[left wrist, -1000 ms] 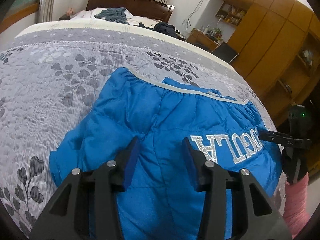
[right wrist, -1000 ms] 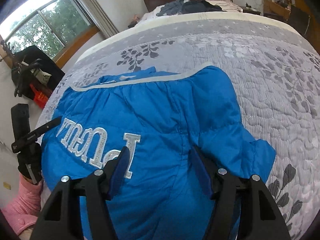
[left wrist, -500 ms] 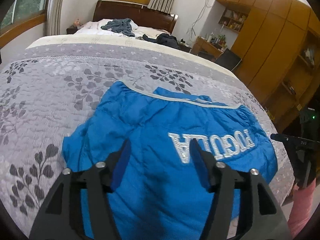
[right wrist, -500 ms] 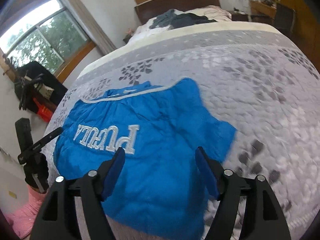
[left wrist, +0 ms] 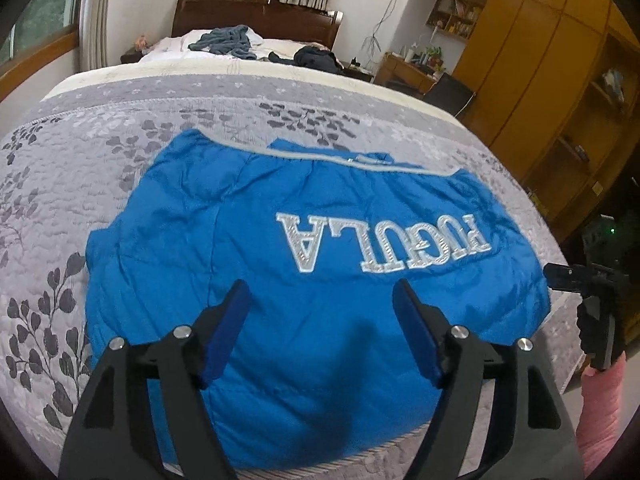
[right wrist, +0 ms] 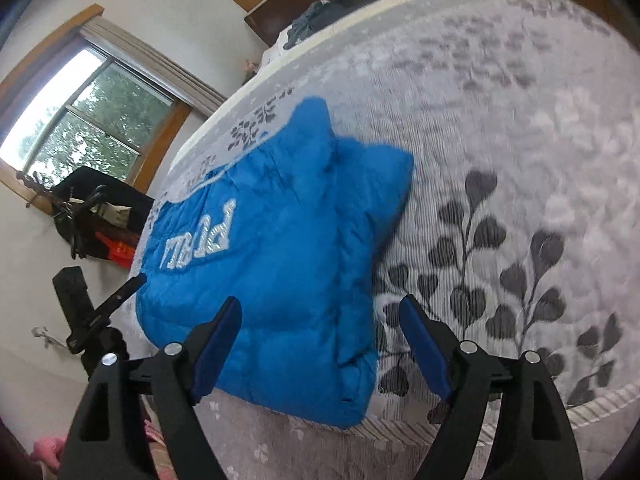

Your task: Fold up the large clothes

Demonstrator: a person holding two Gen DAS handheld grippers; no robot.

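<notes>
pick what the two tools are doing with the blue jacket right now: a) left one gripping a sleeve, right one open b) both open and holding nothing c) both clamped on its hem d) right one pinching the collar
b: the left tool and the right tool both have their fingers spread apart with nothing between them, above the blue jacket, which lies on the bed.

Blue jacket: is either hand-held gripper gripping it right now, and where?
Neither. The left hand-held gripper and right hand-held gripper are both open above the blue jacket, holding nothing.
</notes>
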